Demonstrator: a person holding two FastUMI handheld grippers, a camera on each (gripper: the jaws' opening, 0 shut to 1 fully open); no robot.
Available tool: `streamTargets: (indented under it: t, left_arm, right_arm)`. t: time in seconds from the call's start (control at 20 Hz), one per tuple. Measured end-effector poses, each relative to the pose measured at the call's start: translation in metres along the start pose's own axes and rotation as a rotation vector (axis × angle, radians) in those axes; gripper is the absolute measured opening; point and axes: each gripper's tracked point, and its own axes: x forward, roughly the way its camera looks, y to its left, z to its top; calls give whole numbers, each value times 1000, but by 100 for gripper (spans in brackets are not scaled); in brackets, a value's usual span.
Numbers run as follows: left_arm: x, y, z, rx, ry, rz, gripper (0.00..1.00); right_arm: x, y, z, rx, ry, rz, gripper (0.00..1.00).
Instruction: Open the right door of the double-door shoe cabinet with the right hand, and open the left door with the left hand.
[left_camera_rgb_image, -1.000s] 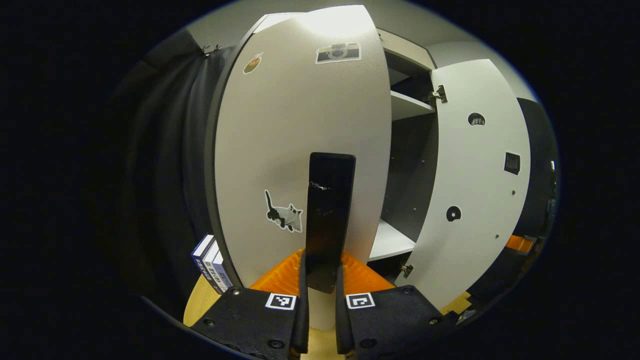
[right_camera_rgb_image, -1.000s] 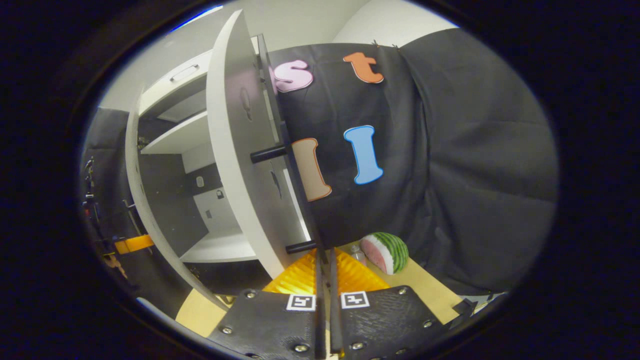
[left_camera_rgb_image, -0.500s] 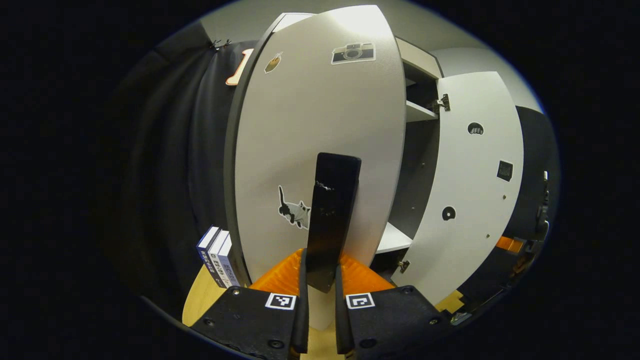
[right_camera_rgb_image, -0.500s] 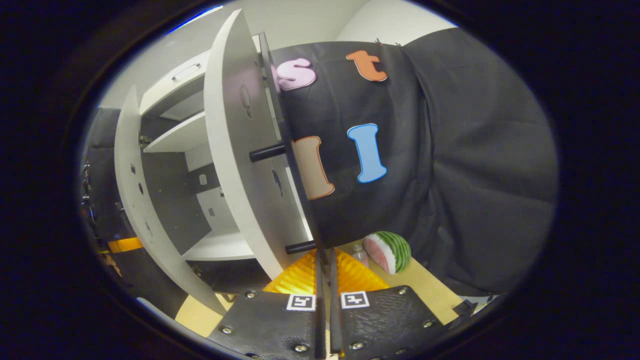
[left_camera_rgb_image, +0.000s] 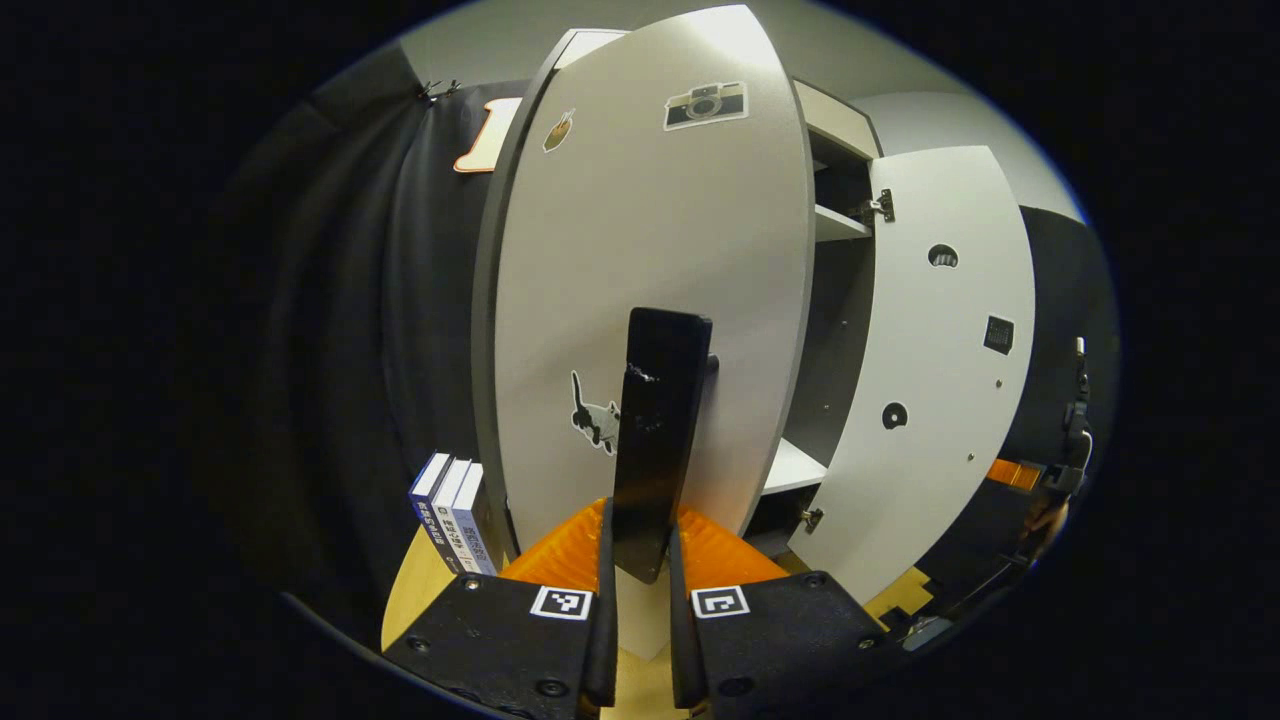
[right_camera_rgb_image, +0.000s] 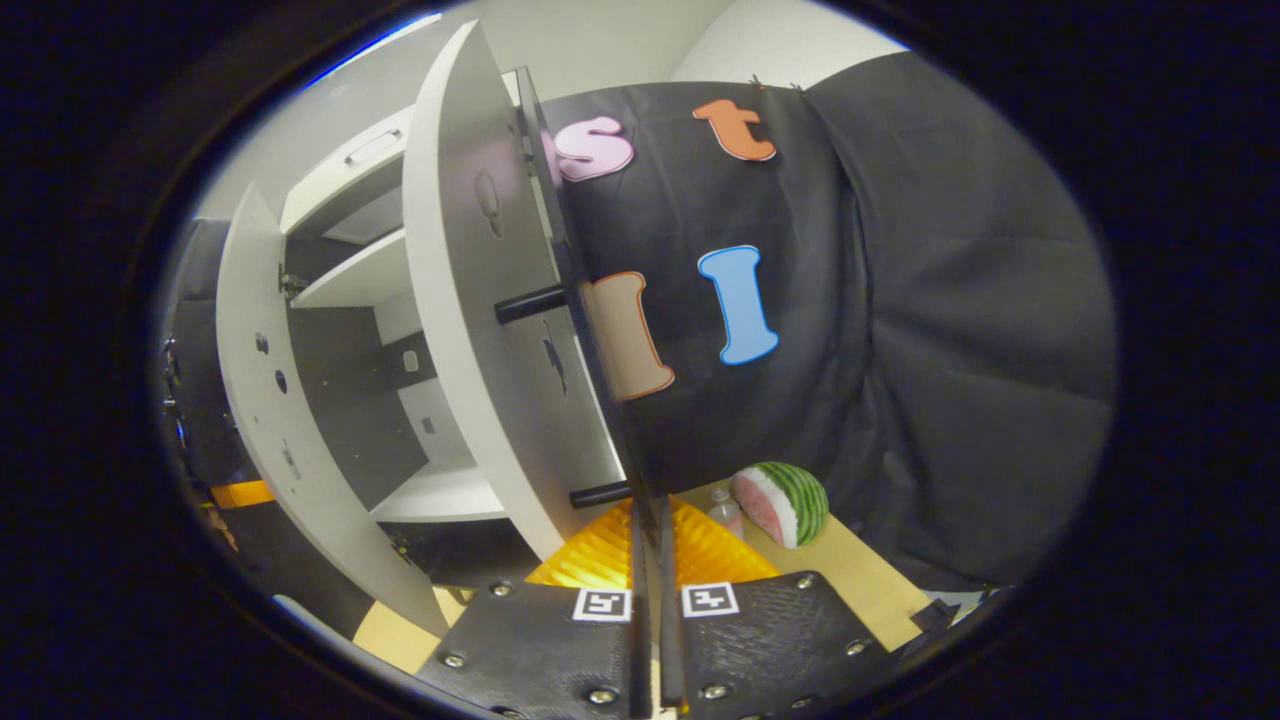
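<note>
Grey-white cabinet (left_camera_rgb_image: 838, 120): a double-door shoe cabinet stands on a pale wooden bench (right_camera_rgb_image: 860, 570), with both doors swung out and pale shelves and dark inner walls showing between them.
Left door (left_camera_rgb_image: 650, 260): in the left gripper view it stands open straight ahead, its outer face toward the camera, with a camera sticker near the top and a cat sticker low down.
Left handle (left_camera_rgb_image: 660, 440): a dark upright bar on the left door's face, rising between the left claw's fingers.
Left claw (left_camera_rgb_image: 637, 560): narrow, with both fingers pressed on the lower end of the left handle.
Right door (right_camera_rgb_image: 480, 300): in the right gripper view it is seen nearly edge-on, swung wide, its outer face turned toward the black cloth wall; in the left gripper view its inner face, with hinges and round holes, shows at the right.
Right handle (right_camera_rgb_image: 600, 360): a thin dark bar held off the door by two short posts, running down into the right claw.
Right claw (right_camera_rgb_image: 651, 570): nearly closed, its two fingers clamped on the lower end of the right handle.
Books (left_camera_rgb_image: 455, 510): three upright, near the bench's edge just left of the left door's foot.
Watermelon (right_camera_rgb_image: 783, 502): a cut piece lying on the bench by the cloth wall, with a small bottle (right_camera_rgb_image: 722, 508) just beside it.
</note>
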Motion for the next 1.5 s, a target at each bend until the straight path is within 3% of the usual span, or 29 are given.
streamTargets:
  t: [0.2, 0.4, 0.6, 0.9, 1.15, 1.3, 1.5]
  left_arm:
    - [-6, 8, -1, 27, 8, 31, 22]
    - [-11, 30, 4, 134, 4, 96, 17]
    - [-15, 20, 0, 24, 4, 98, 15]
    - [-23, 41, 1, 22, -5, 212, 11]
    - [-35, 71, 5, 90, -12, 350, 1]
    - [-43, 93, 7, 118, -14, 437, 2]
    - [-44, 98, 5, 31, -40, 434, 1]
  right_arm:
    - [1, 0, -1, 3, 0, 4, 4]
    - [1, 0, 0, -3, 0, 8, 4]
    - [2, 1, -1, -26, 5, 15, 4]
    - [5, 1, 0, -22, 4, 43, 5]
    - [8, 2, 0, -22, 1, 66, 5]
    - [9, 2, -1, -11, -4, 76, 4]
    - [9, 1, -2, -9, -8, 75, 4]
